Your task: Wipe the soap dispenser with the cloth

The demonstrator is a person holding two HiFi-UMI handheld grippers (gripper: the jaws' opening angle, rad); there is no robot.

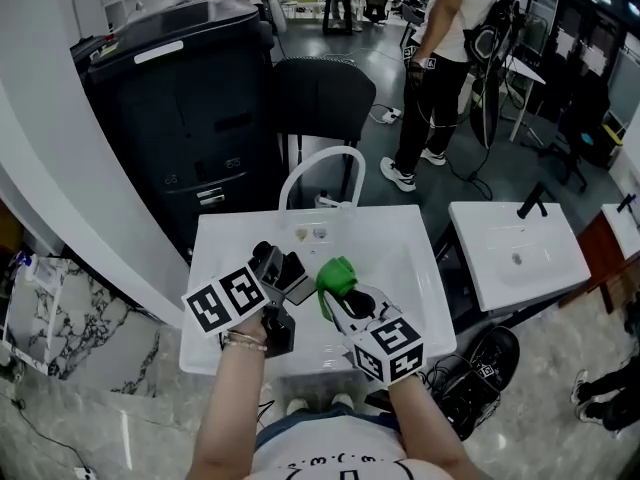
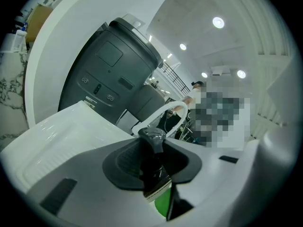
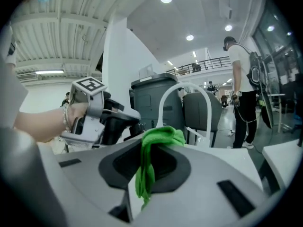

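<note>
In the head view my left gripper (image 1: 278, 270) is shut on a dark soap dispenser (image 1: 290, 274) and holds it over the white sink (image 1: 225, 243). Its own view shows the dispenser (image 2: 152, 161) upright between the jaws, pump head on top. My right gripper (image 1: 343, 293) is shut on a green cloth (image 1: 335, 274), just right of the dispenser; whether the cloth touches it I cannot tell. In the right gripper view the cloth (image 3: 150, 155) hangs folded between the jaws, with the left gripper (image 3: 97, 115) to the left. A bit of green cloth (image 2: 163, 205) shows under the dispenser.
A white arched faucet (image 1: 322, 168) rises at the sink's back edge. Behind it stand a large black bin (image 1: 180, 98) and a dark chair (image 1: 322, 93). A person (image 1: 445, 48) stands at the back right. A second white sink (image 1: 515, 253) lies to the right.
</note>
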